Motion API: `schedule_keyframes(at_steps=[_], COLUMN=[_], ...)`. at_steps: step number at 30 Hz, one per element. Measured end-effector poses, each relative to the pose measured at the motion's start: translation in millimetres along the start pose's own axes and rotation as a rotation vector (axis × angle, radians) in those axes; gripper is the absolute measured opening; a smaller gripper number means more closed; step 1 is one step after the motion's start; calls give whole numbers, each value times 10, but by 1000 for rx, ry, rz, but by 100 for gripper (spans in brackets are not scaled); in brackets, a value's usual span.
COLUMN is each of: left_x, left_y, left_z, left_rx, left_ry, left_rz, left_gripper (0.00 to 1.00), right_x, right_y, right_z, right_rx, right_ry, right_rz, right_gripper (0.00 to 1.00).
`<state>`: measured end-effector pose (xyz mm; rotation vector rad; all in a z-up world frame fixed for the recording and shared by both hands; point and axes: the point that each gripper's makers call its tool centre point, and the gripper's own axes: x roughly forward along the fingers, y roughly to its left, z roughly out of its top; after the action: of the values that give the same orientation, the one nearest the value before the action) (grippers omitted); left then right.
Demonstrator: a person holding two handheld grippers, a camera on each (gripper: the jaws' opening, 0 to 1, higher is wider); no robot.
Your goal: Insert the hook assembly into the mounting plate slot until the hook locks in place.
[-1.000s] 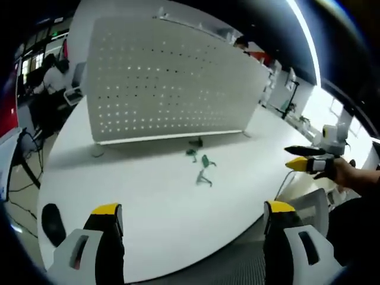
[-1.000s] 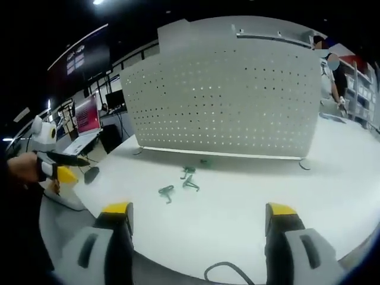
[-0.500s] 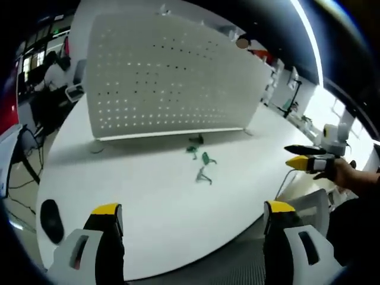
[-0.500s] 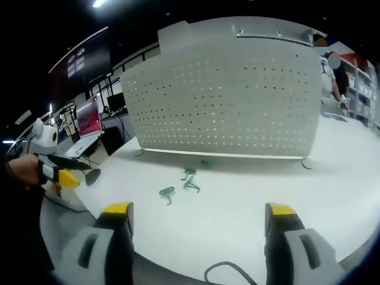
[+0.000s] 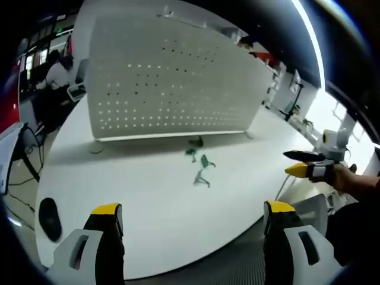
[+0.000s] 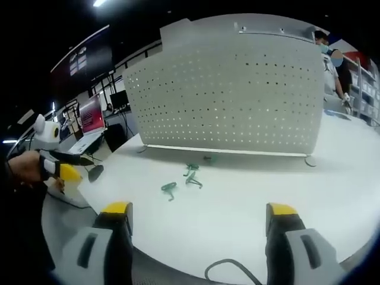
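Observation:
A white perforated mounting plate [image 5: 172, 83] stands upright across the far side of the white table [image 5: 148, 202]; it also rises in the right gripper view [image 6: 228, 95]. Several small green hooks [image 5: 202, 177] lie loose on the table in front of it, and from the other side they show as a little cluster [image 6: 191, 178]. My left gripper [image 5: 193, 211] hovers over the near table edge, open and with nothing in it. My right gripper [image 6: 199, 209] is open too, also back from the hooks. Each gripper appears in the other's view, held by a hand [image 5: 306, 168] [image 6: 59, 169].
A black oval object [image 5: 48, 218] lies near the table's left edge, also visible as [image 6: 94, 173]. A cable [image 6: 228, 267] loops over the near rim. Monitors [image 6: 89, 116] and people stand beyond the table. Wide bare tabletop lies between the grippers and the hooks.
Both views have drifted slightly with the hands. The hooks and plate lie as before. Both grippers remain open.

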<state>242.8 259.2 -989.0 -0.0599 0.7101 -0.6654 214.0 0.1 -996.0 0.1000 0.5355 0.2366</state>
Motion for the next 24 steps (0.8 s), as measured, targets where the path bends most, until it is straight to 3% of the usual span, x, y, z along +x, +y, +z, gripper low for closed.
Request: schedule_keyframes(at_steps=[5,11,15,24], left_x=[-12,-5,-13,-64], left_y=[42,59,50,105], left_z=[-5,14,3,-63], left_rx=[3,3,-2,-11], left_ry=[7,-3,-5,5], left_rz=[5,4,4,11], left_gripper=[100,100,100,100], right_x=[-6,-22,-15,104], right_y=[-27,-65,-62,37], right_z=[59,3,10,11], right_rx=[20,41,16,3], right_ry=[-24,-13,-13,-3], right_rz=[-14,-25,-29,20], right_gripper=[89,89,88,81])
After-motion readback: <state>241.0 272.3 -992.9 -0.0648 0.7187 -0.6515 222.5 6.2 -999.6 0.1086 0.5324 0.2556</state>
